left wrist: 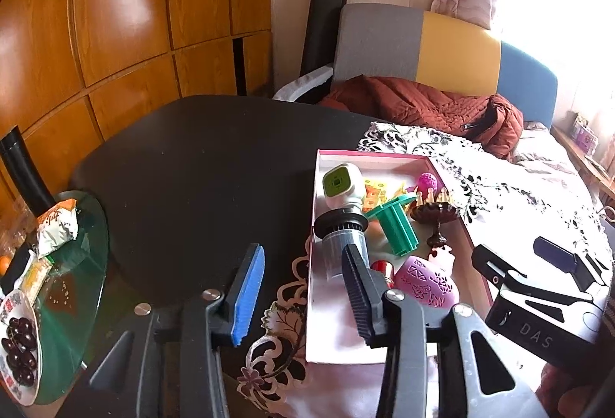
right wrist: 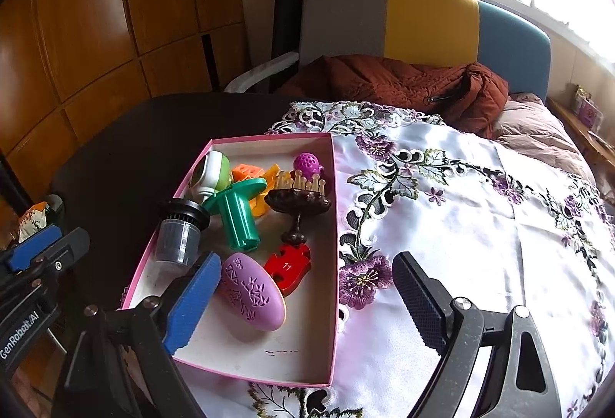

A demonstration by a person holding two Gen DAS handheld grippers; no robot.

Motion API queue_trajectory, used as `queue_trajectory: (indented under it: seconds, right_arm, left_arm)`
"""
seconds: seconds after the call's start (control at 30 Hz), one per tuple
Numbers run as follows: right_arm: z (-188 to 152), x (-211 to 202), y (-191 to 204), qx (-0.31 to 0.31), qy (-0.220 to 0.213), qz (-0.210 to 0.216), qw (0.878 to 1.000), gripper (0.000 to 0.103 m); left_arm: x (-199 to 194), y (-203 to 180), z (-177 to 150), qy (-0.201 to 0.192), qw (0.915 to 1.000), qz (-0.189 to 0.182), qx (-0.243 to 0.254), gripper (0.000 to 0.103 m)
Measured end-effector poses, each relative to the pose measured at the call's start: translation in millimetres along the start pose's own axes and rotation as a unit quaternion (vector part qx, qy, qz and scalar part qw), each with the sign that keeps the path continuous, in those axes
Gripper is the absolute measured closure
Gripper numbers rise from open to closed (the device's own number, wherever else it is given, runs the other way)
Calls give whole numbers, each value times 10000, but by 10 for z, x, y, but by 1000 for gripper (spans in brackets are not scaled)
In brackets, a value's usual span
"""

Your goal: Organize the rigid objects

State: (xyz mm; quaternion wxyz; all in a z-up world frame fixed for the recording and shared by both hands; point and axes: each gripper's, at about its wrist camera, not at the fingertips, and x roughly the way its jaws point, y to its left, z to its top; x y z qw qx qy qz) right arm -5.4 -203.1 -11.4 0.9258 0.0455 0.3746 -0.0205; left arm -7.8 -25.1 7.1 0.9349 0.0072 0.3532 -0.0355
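Under both claws lies a dark round table, part covered by a white embroidered cloth with purple flowers. The left gripper hangs with its fingers apart and holding nothing; its blue pad sits over bare tabletop, its dark pad over the near left part of the pink box. The right gripper is also spread wide and empty, its blue pad over the box's near left corner and its dark pad over the cloth to the right of the box.

The shallow box rests half on cloth, half on dark table, ahead of both claws. Nearest the right claw lies a lilac oval, with a red numbered piece touching it just beyond. Farther in lie a grey cylinder with a black collar, a green flanged spool, a dark brown pedestal dish, then orange blocks, a white and green device and a magenta perforated ball against the far wall.

Beyond the table stand a grey, yellow and blue headboard, a rust quilted jacket and wood-panelled cabinets.

Only the left wrist view shows, left of its claw, a green glass stand with a snack packet and a plate of dark fruit.
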Motion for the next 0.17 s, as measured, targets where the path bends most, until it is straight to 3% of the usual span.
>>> queue_trajectory:
  seconds: [0.17]
  right_arm:
    - [10, 9, -53, 54, -3, -30, 10000, 12]
  left_arm:
    - [43, 18, 10, 103, 9999, -24, -41, 63]
